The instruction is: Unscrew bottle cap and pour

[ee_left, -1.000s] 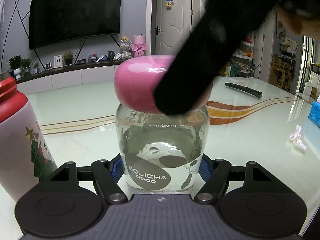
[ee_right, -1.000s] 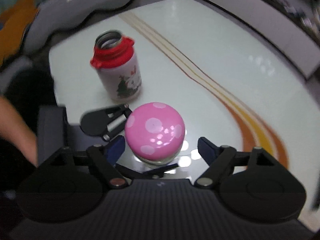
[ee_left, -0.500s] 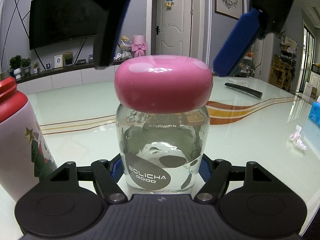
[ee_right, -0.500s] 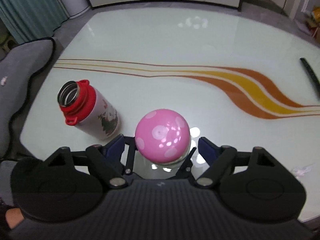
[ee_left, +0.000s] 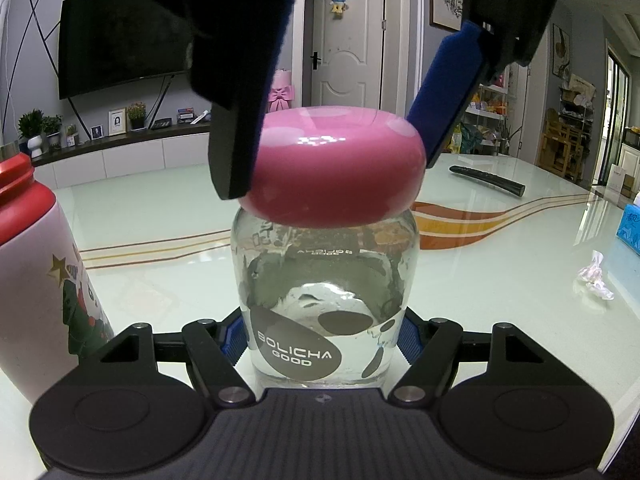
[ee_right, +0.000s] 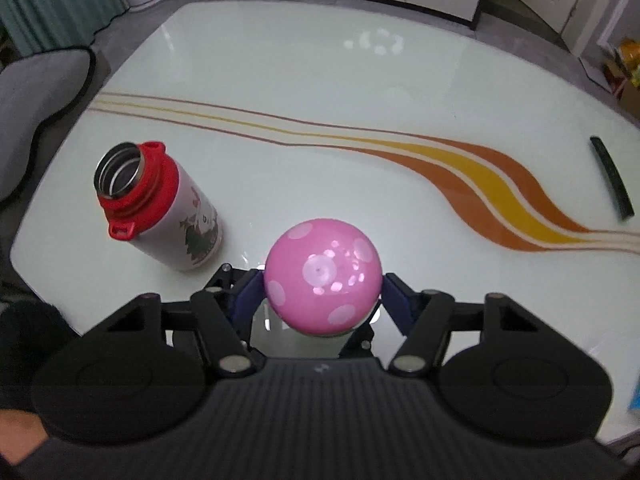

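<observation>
Pink and spotted, the mushroom cap sits dead centre between the jaws of the right gripper, whose blue pads flank it at 9 and 3 o'clock; whether they already press it I cannot tell. Below, the left gripper is clamped on the glass bottle, upright on the bench. Its axis runs vertical, so the twist turns about that line. An open red-collared flask waits at 10 o'clock

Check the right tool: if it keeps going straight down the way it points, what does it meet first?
The pink cap, most likely. The right tool points down with a pad on either side of it, so its body would meet the cap top. Pad contact is unclear.
</observation>
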Tool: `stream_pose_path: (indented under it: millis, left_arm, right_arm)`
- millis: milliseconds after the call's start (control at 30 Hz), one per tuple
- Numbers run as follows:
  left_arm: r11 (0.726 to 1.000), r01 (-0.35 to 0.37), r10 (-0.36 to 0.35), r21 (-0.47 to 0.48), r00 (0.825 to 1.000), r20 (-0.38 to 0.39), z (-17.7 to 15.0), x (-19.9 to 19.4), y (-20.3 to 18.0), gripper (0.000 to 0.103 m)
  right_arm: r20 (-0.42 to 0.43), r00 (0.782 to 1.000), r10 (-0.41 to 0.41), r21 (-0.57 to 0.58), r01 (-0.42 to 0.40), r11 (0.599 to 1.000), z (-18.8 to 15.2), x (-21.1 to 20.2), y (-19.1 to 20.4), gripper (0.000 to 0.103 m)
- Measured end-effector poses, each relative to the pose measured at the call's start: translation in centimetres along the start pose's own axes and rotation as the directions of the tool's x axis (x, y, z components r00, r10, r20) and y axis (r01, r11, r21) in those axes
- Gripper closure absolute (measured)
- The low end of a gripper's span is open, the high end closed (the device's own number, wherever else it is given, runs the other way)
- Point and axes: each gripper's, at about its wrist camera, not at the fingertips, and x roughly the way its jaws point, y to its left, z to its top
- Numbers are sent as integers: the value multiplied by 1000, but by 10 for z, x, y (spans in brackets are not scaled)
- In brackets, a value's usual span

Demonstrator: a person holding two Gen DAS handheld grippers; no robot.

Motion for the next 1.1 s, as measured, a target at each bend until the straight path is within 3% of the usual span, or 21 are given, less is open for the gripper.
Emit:
stream_pose_path:
  millis: [267,533,667,800,867,967,1067,1100]
  left_arm:
    - [1000,-1,1,1,1000,0,-2,0,1,29]
    - [1000,0,0,1,1000,0,-3,0,0,29]
    - [1000,0,0,1,1000,0,-3,0,1,29]
    - [1000,0,0,3,1000,0,-4,1,0,29]
    - [1000,-1,1,5,1000,0,-4,0,0,29]
    - [1000,0,0,2,1000,-1,-4,0,2,29]
    - [1000,0,0,3,1000,-1,-4,0,2,29]
    - [1000,0,0,2,1000,-1,-4,0,2,29]
  right_arm:
    - [-46,995,90,-238,-98,966,9,2,-4,39]
    - [-96,979,180,-518,-204,831,17,7,-5,38]
    - [-135,965,223,-584,-259,769,22,9,-8,38]
    - [-156,959,235,-610,-281,741,25,8,-8,38]
    - [-154,962,226,-613,-273,741,25,8,-7,34]
    - [-114,975,191,-584,-221,781,24,2,-7,27]
    - [-46,984,175,-501,-174,847,22,-9,-10,24]
    - [-28,984,176,-411,-172,895,23,-13,-14,24]
